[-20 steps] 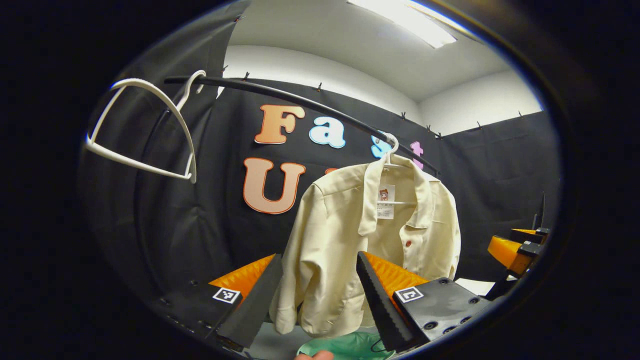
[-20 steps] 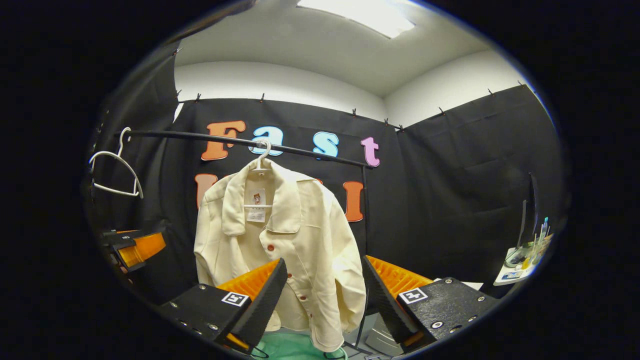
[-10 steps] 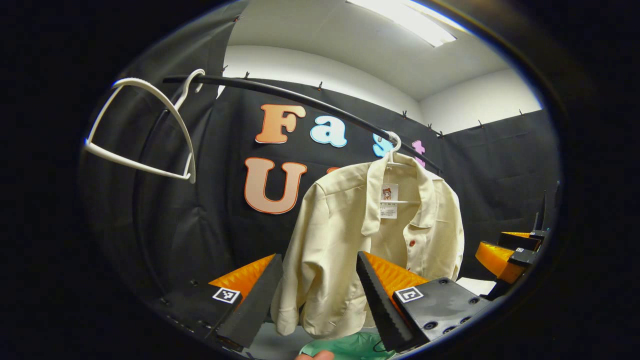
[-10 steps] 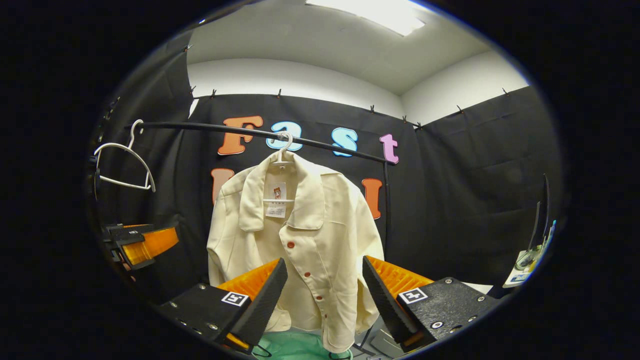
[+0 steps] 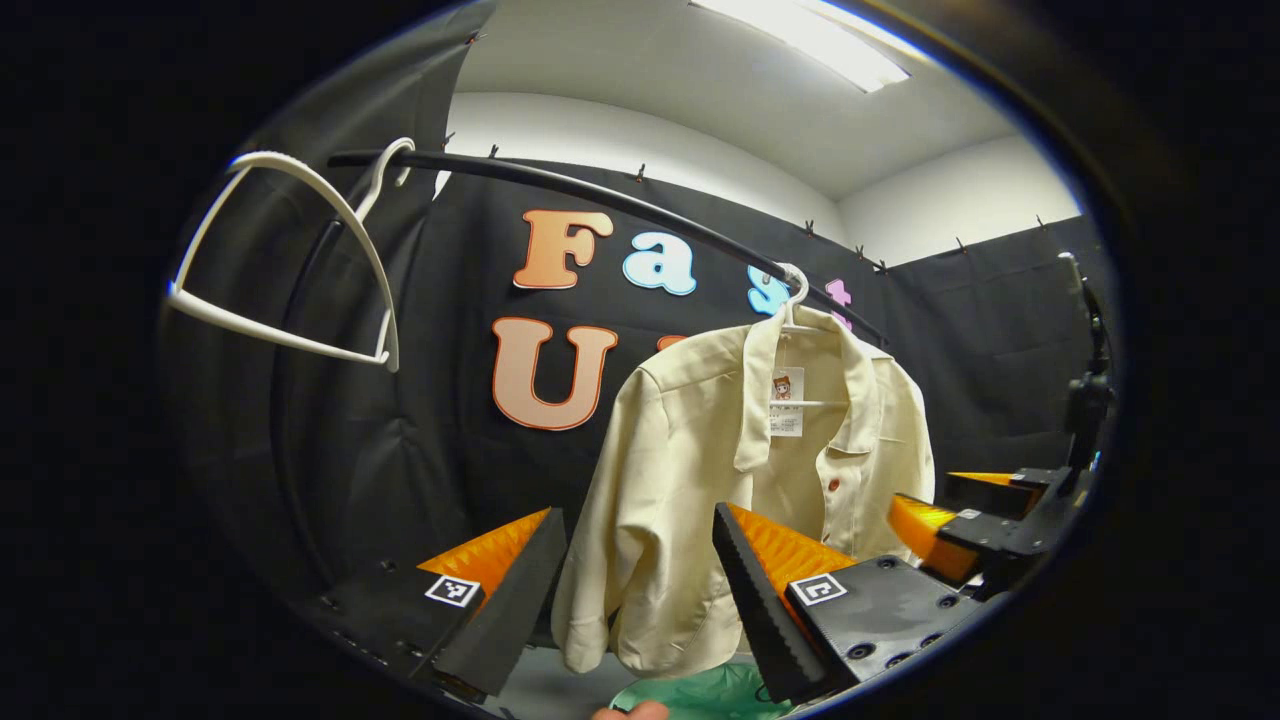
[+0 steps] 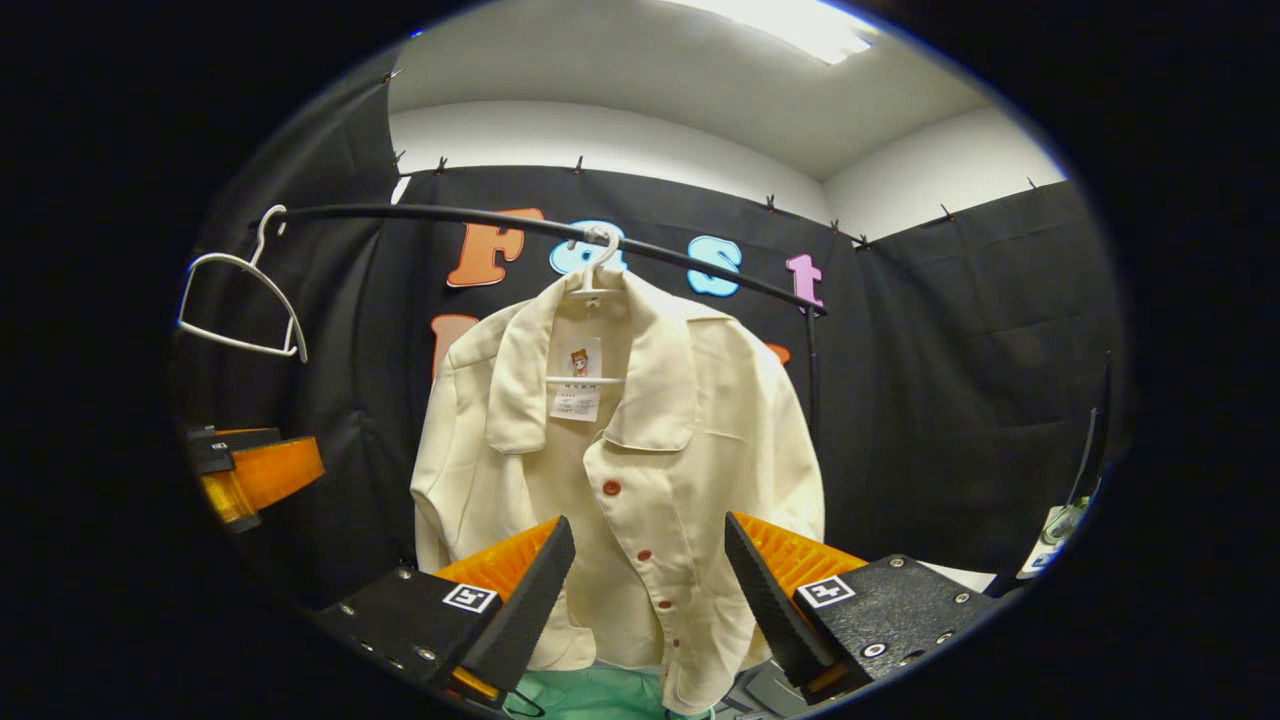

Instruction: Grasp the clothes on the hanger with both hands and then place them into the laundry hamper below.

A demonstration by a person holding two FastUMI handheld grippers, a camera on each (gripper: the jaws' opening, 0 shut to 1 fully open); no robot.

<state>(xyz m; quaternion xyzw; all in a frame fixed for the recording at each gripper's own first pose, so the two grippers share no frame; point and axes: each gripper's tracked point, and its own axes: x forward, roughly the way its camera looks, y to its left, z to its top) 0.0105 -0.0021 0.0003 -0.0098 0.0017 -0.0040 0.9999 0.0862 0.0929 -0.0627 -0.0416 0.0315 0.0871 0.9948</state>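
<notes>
My left gripper (image 5: 640, 590) fingers spread apart, empty. My right gripper (image 6: 645, 600) same, gaping, nothing between. Ahead, cream button-front shirt (image 6: 620, 470) hangs on white hanger (image 6: 598, 262) from black rail (image 6: 450, 215), untouched. I judge fabric light, soft, floppy, likely slippery; best pinched at each shoulder near collar. Green laundry hamper (image 6: 590, 690) sits directly below hem. Spare empty hanger (image 5: 290, 260) far left.

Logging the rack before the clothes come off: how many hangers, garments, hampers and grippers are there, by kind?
White hangers: 2, one bare, one under the jacket
Cream jacket: 1
Green hamper below: 1
Grippers: 2, left gripper and right gripper, both open
Total: 6
</notes>
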